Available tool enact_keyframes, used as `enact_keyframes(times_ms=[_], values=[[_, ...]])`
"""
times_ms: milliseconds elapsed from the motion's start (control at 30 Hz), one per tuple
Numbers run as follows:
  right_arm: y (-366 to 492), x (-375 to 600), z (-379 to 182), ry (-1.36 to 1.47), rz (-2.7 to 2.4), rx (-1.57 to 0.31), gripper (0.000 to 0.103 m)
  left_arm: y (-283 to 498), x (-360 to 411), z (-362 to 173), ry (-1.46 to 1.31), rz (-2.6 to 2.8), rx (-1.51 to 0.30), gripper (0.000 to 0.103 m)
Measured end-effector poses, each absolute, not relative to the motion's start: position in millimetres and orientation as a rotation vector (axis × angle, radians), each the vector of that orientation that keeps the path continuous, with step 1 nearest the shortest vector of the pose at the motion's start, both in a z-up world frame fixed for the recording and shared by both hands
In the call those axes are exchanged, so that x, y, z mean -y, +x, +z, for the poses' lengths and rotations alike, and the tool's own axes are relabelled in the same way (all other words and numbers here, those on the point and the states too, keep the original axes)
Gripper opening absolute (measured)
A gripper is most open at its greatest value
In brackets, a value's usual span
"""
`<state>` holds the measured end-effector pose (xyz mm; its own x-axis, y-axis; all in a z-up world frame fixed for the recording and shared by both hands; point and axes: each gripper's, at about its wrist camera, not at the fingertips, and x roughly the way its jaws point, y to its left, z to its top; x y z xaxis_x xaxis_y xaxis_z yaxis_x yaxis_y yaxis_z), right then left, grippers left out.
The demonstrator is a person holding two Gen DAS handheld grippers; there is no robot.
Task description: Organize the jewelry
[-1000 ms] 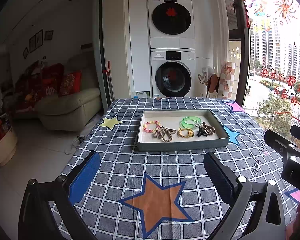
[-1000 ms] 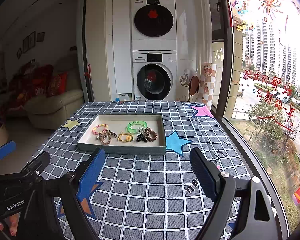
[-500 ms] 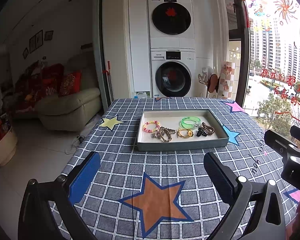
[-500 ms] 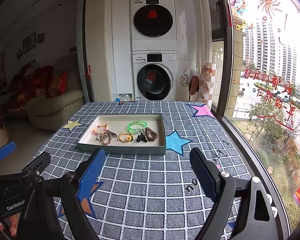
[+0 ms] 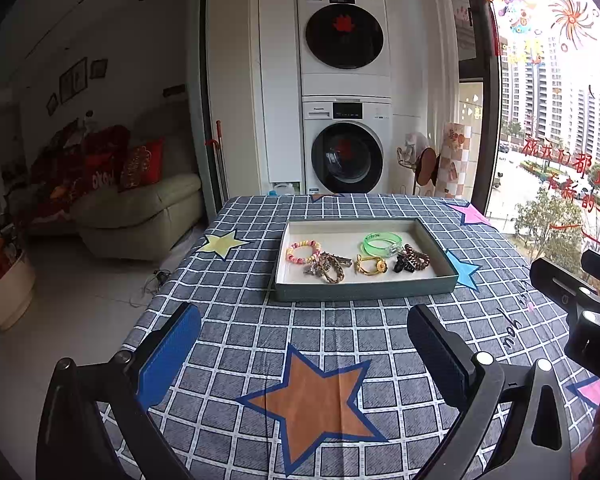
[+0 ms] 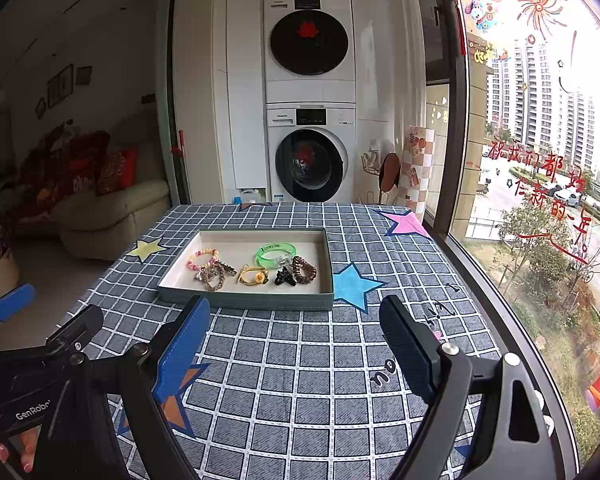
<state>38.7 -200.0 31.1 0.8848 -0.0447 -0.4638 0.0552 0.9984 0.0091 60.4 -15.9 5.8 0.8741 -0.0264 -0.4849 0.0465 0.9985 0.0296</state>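
Note:
A shallow grey-green tray (image 5: 364, 292) (image 6: 252, 302) rests on the checked tablecloth. Inside lie a pastel bead bracelet (image 5: 303, 251) (image 6: 202, 259), a tangled chain piece (image 5: 327, 267) (image 6: 214, 274), a gold bangle with a flower (image 5: 370, 266) (image 6: 254, 274), a green clear bangle (image 5: 382, 242) (image 6: 276, 254), a black claw clip (image 5: 403, 266) (image 6: 285, 277) and a brown spiral hair tie (image 5: 417, 259) (image 6: 304, 269). My left gripper (image 5: 304, 354) is open above the cloth, well short of the tray. My right gripper (image 6: 296, 340) is open too, just short of the tray's front wall. Neither holds anything.
The table (image 5: 340, 332) carries star prints on its cloth. A sofa (image 5: 140, 208) stands at the left, stacked washing machines (image 5: 346, 120) behind the table, and a large window (image 6: 540, 160) runs along the right edge. The other gripper shows at each view's side.

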Motion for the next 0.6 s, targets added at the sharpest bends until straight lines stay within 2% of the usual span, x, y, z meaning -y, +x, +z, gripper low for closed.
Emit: enact_keyframes(times_ms=[600], values=[[37.6, 199.4, 31.8, 0.020, -0.044, -0.487, 0.089, 62.0, 10.6, 6.6, 0.011, -0.057, -0.507, 0.103]])
